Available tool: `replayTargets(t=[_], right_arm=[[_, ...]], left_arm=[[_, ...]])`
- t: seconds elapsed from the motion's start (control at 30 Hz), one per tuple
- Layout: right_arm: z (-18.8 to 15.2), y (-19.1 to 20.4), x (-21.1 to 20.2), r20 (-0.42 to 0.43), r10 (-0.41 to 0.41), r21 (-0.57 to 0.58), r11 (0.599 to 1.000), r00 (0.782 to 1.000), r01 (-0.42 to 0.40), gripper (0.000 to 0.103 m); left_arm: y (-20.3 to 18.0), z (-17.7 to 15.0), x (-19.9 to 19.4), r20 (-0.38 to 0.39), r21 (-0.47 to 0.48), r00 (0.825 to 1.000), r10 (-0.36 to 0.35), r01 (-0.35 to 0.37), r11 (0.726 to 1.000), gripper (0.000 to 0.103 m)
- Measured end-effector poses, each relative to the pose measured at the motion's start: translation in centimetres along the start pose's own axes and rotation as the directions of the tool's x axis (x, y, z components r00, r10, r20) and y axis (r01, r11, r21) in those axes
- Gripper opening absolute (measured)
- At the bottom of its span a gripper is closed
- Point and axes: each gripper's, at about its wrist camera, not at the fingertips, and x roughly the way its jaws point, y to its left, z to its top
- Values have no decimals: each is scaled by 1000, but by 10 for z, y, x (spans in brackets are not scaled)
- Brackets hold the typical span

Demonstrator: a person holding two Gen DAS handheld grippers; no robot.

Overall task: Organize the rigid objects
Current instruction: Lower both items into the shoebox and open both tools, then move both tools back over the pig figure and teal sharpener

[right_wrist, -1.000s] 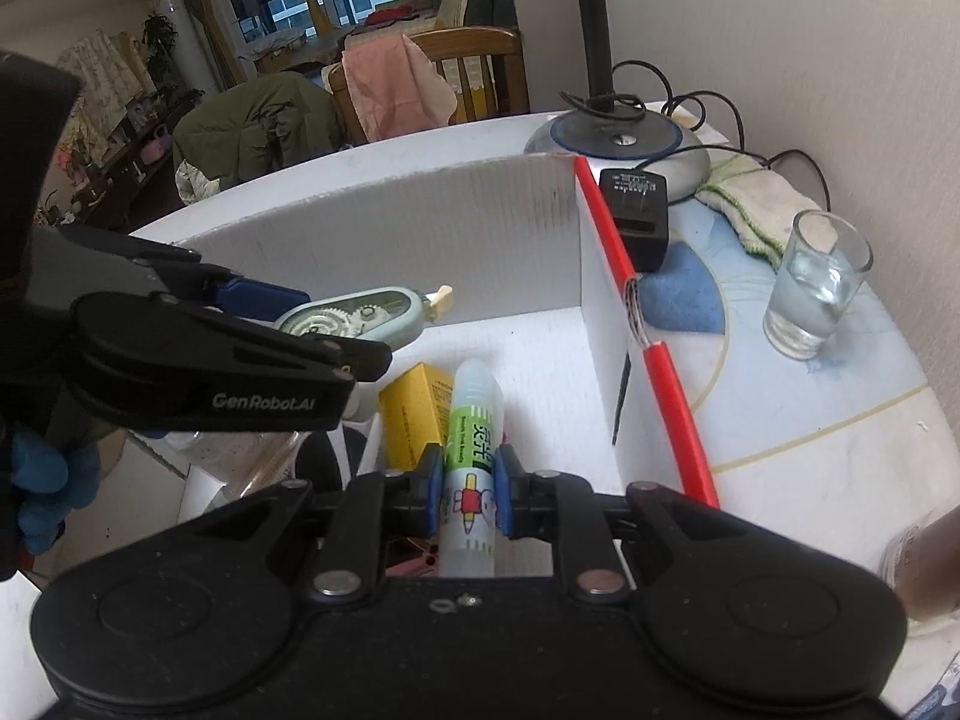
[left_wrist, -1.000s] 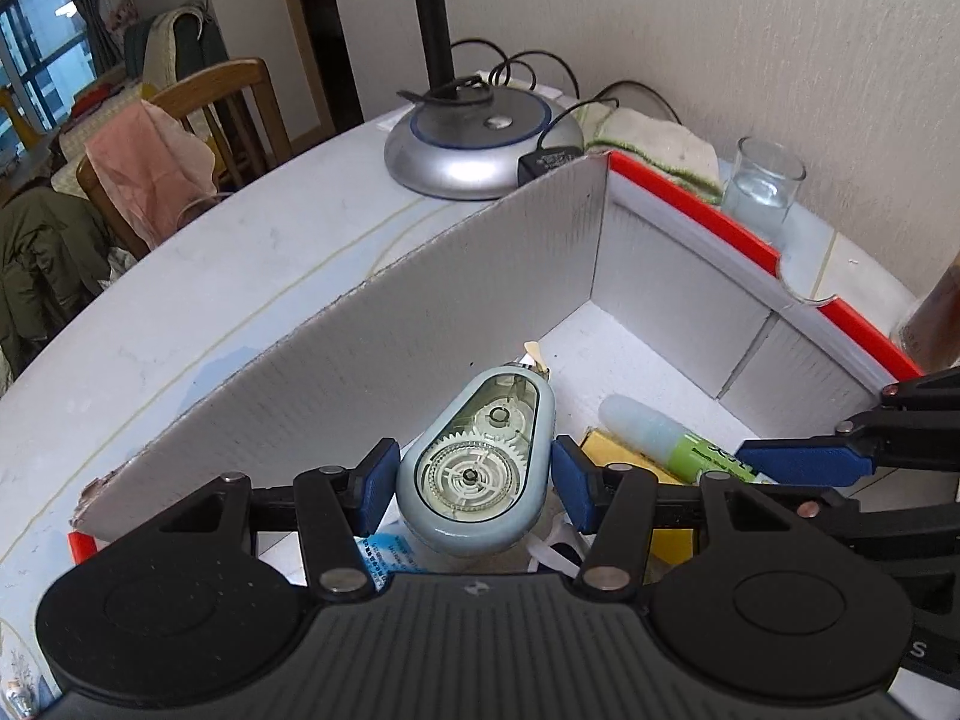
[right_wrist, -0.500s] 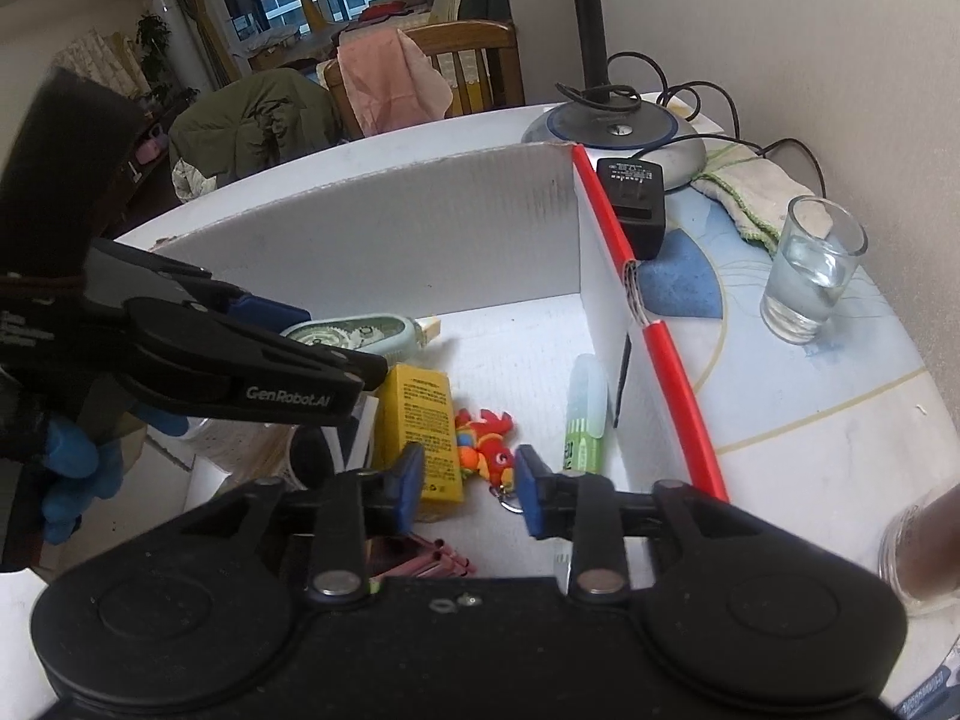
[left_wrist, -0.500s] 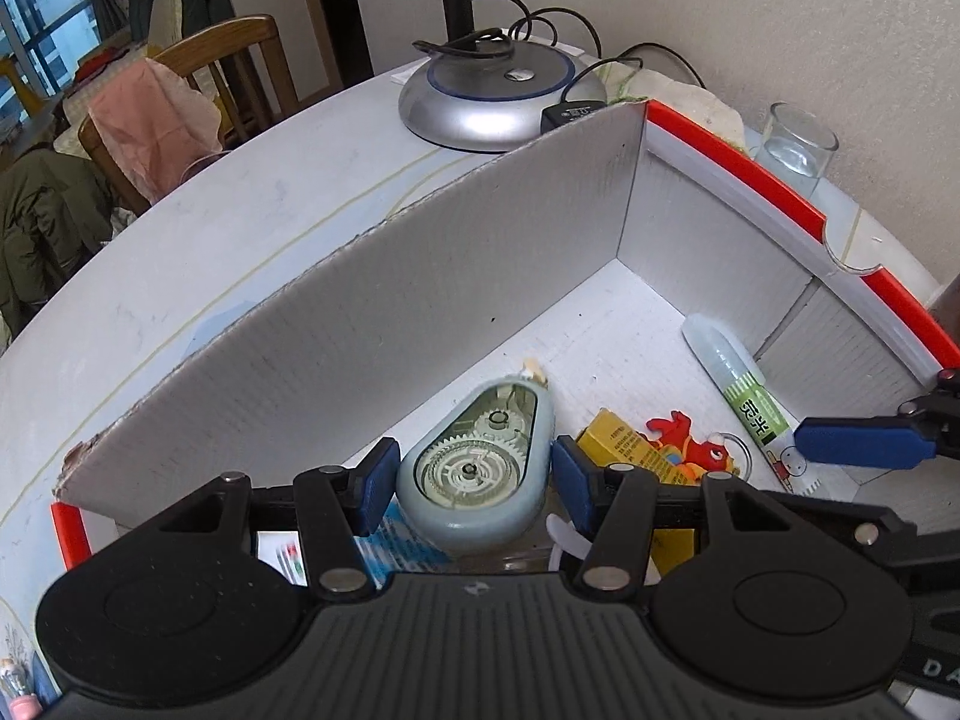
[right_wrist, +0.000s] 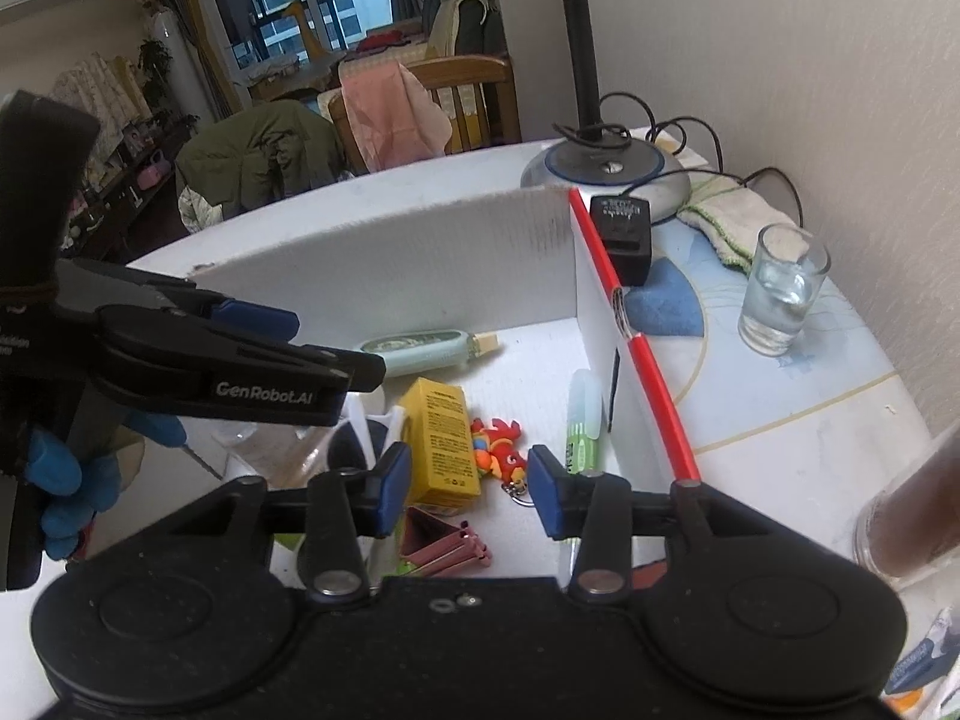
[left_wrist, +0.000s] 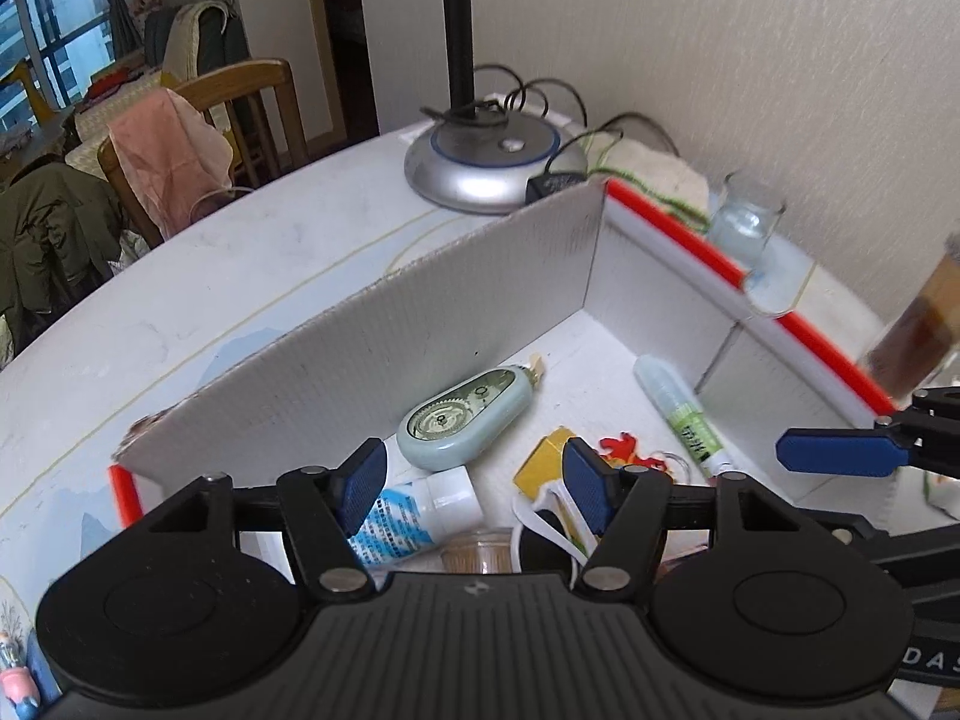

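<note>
A white cardboard box (left_wrist: 372, 348) with red edges holds several items. The pale green correction tape dispenser (left_wrist: 465, 417) lies on the box floor by the far wall, also in the right wrist view (right_wrist: 420, 351). A green glue stick (left_wrist: 681, 414) lies by the right wall (right_wrist: 583, 420). A yellow box (right_wrist: 441, 438) and a red toy keychain (right_wrist: 495, 443) lie between them. My left gripper (left_wrist: 474, 486) is open and empty above the box. My right gripper (right_wrist: 469, 489) is open and empty above the keychain.
A lamp base (left_wrist: 489, 165) and black adapter (right_wrist: 621, 228) stand behind the box. A glass of water (right_wrist: 780, 294) and a cloth (right_wrist: 729, 210) are to the right. A brown jar (right_wrist: 906, 531) stands near right. A white-blue bottle (left_wrist: 414, 510) lies in the box.
My left gripper opened and let the correction tape drop into the box, then lifted back. My right gripper, which had released the glue stick, opened wider and drew back.
</note>
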Motion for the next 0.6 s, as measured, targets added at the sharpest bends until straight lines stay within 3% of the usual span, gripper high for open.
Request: replayTargets(t=[0.6], right_arm=[[-3, 40, -56, 115, 30, -26, 999, 993, -27, 61]], left_arm=[[22, -38, -107, 171, -67, 985, -18, 30, 997, 64]])
